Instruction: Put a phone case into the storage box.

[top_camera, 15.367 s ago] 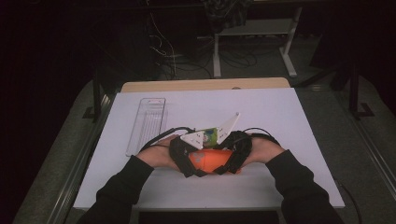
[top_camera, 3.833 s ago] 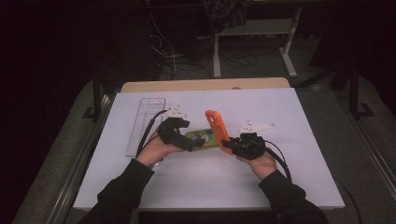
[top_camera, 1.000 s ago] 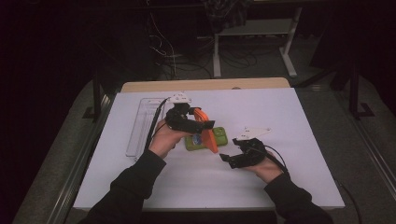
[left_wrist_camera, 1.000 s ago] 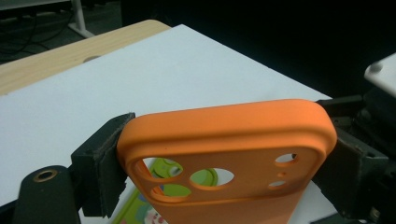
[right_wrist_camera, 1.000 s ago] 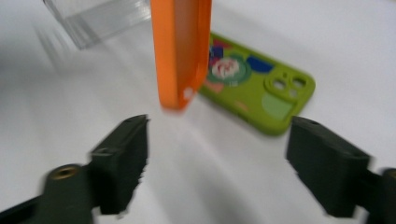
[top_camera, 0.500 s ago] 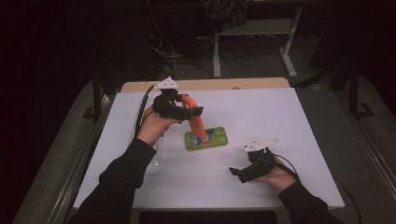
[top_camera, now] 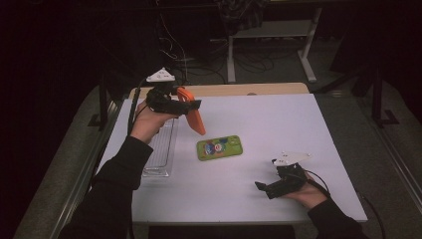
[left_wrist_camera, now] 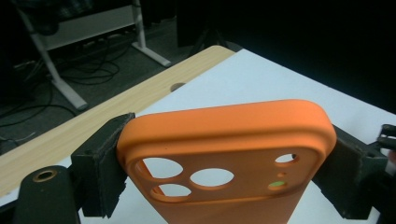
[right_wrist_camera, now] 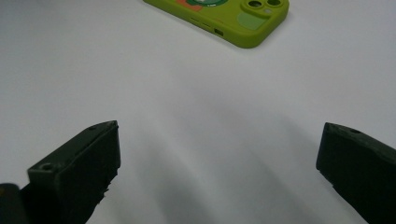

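Orange case off the phone and lifted clear; setting it down looks next.

The left gripper [top_camera: 191, 104] pinches the orange case [left_wrist_camera: 224, 154] by its long edges, up at far left, above the clear tray [top_camera: 161, 149]. The right gripper [top_camera: 263, 188], jaws spread and empty, rests near right. The green phone [top_camera: 219, 147] lies mid-table.

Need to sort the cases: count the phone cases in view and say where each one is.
2. The orange case is gripped across its width in the left gripper, lifted above the table. The green case lies flat mid-table.
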`<state>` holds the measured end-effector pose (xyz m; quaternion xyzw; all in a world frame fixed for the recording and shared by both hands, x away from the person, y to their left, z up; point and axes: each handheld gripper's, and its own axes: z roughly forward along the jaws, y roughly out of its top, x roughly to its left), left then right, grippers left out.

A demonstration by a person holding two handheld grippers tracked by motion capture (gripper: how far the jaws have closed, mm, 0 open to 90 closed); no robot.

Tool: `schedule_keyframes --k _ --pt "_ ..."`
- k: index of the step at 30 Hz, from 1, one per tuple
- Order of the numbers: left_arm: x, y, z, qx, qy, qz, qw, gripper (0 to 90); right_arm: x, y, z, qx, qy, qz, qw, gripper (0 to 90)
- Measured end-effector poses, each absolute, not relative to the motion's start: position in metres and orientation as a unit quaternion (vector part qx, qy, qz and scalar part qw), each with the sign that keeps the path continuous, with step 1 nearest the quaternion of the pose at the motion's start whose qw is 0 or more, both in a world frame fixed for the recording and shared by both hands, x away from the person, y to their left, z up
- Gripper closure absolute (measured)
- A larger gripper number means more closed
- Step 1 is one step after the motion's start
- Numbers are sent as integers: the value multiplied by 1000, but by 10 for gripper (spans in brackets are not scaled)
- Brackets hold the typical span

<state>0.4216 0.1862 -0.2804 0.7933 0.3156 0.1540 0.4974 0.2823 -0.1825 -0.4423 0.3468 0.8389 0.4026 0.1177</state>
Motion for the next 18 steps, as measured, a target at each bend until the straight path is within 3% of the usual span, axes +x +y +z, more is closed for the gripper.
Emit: schedule_keyframes --k 18 --pt "468 232 -265 777 368 220 461 146 281 -184 -442 343 838 404 127 0"
